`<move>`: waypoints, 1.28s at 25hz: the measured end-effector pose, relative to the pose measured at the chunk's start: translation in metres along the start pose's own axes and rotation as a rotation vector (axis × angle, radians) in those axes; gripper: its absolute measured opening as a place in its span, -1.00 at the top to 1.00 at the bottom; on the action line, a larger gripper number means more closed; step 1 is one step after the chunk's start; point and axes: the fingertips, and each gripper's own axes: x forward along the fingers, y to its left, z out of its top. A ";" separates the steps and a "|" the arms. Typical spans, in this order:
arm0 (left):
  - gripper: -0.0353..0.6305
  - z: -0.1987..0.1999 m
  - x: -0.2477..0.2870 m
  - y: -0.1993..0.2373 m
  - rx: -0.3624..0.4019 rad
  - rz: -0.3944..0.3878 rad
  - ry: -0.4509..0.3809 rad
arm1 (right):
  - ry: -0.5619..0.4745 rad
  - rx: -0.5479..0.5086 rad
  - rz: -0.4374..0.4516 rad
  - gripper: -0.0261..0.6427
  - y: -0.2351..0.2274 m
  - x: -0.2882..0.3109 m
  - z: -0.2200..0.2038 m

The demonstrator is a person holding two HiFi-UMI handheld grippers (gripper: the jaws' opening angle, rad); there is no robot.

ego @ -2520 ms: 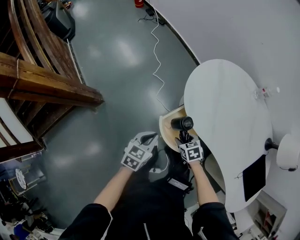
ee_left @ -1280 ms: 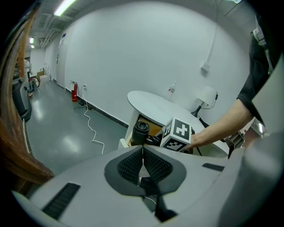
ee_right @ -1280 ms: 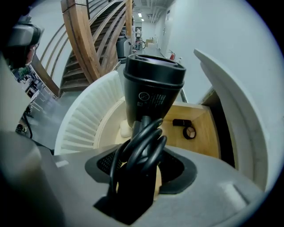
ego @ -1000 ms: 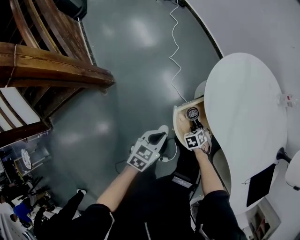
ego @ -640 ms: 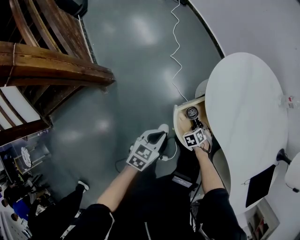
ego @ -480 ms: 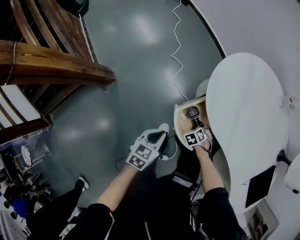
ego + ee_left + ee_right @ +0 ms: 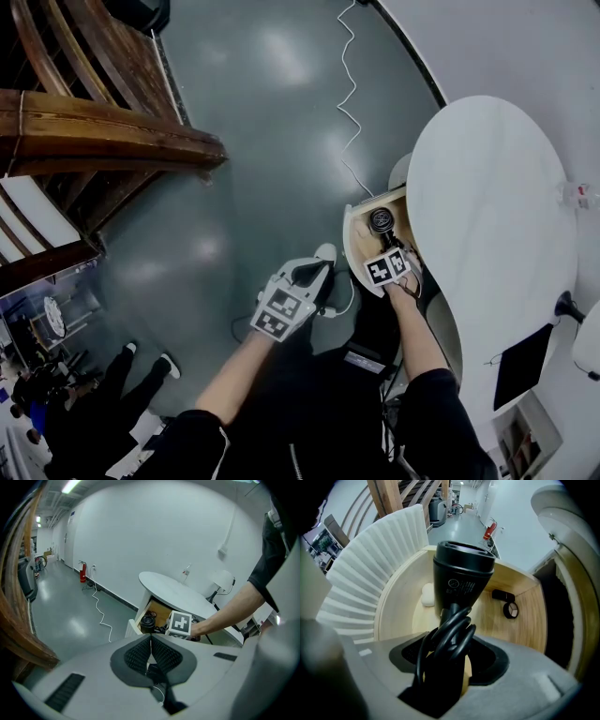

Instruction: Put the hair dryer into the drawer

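A black hair dryer (image 7: 461, 581) stands between the jaws of my right gripper (image 7: 449, 660), which is shut on its handle and coiled cord. It hangs over the open wooden drawer (image 7: 393, 606), barrel end up. From the head view the hair dryer (image 7: 380, 221) sits inside the drawer (image 7: 354, 246) beside the white oval table (image 7: 487, 234), with the right gripper (image 7: 385, 254) just behind it. My left gripper (image 7: 315, 277) floats over the floor to the left, jaws together and empty. In the left gripper view the hair dryer (image 7: 148, 622) and drawer (image 7: 158, 612) show ahead.
The drawer bottom holds a small white object (image 7: 427, 594), a black clip (image 7: 503, 595) and a small round black item (image 7: 511, 611). A white cable (image 7: 349, 94) runs across the grey floor. Wooden beams (image 7: 103, 141) stand at left. A ribbed white panel (image 7: 375, 550) fronts the drawer.
The right gripper has carried the hair dryer from above the drawer's rim down into the drawer. The left gripper has stayed nearly still.
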 end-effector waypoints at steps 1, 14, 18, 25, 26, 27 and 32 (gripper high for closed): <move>0.85 -0.001 0.000 -0.001 0.001 -0.001 0.002 | 0.002 -0.001 0.000 0.18 0.000 0.000 0.001; 0.85 0.003 0.008 -0.018 0.030 -0.042 -0.002 | -0.138 0.033 -0.044 0.11 -0.001 -0.049 -0.001; 0.85 0.003 0.010 -0.021 0.044 -0.052 0.001 | -0.125 0.016 -0.065 0.11 0.000 -0.051 -0.019; 0.85 -0.001 0.013 -0.024 0.062 -0.058 0.013 | -0.160 0.018 -0.088 0.35 0.006 -0.043 -0.028; 0.85 -0.002 0.013 -0.024 0.063 -0.057 0.014 | -0.164 0.021 -0.088 0.35 0.006 -0.042 -0.027; 0.85 -0.003 0.013 -0.024 0.062 -0.057 0.015 | -0.168 0.023 -0.085 0.35 0.005 -0.042 -0.027; 0.85 -0.006 0.011 -0.028 0.059 -0.055 0.016 | -0.210 0.080 -0.028 0.36 0.004 -0.046 -0.026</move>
